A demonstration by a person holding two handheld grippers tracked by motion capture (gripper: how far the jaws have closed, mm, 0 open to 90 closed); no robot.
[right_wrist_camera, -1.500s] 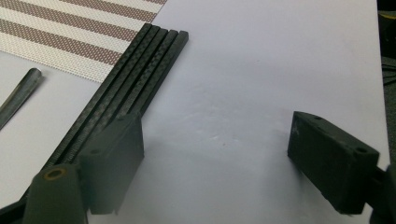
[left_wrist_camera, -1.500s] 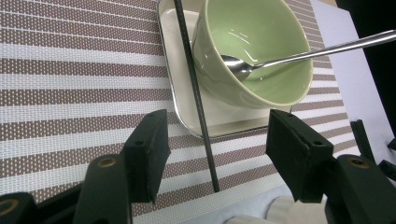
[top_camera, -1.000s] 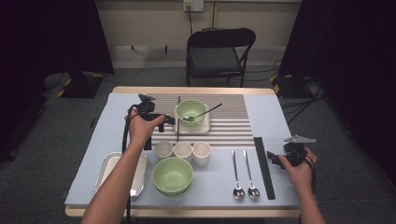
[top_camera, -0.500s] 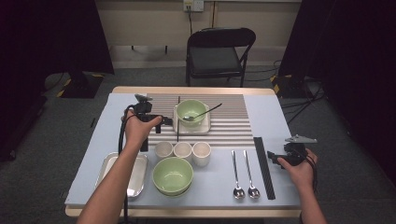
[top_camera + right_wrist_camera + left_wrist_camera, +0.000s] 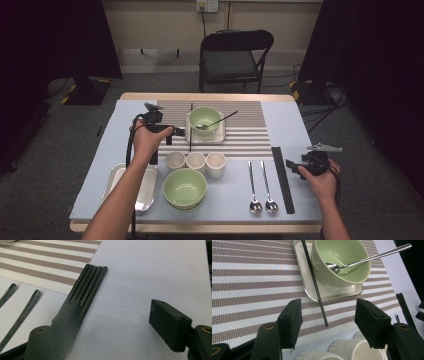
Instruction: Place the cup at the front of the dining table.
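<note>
**Table setting partly done, one chopstick laid, the others waiting**

Work here looks like laying a place on the striped placemat [image 5: 235,135], and to my eye it is somewhere in the middle. On the mat already stands a small white tray [image 5: 220,136] with a green bowl [image 5: 205,119] on it, and a spoon [image 5: 216,121] leans inside that bowl with its handle pointing out to the right. Just beside the bowl, one black chopstick [image 5: 314,285] lies with its far part over the left edge of the tray and its near tip down on the mat.

The left gripper [image 5: 328,321] hovers over this near tip. Its jaws stand apart, one on each side of the chopstick, and the pads do not touch it. I judge that the stick is either just put down or about to be adjusted; I cannot say which.

On the right side of the table, the right gripper [image 5: 116,326] is low over the bundle of chopsticks [image 5: 87,286] that lies on the pale cloth beside the mat. Its jaws have just been closing a little, but they are wide apart and nothing is between the pads; the left jaw sits over the bundle.

What remains, I think: the partner chopstick, and perhaps the two spoons [image 5: 262,185], the three white cups [image 5: 196,162], the second green bowl [image 5: 185,187] and the metal tray [image 5: 117,182], all waiting on the near side.
</note>
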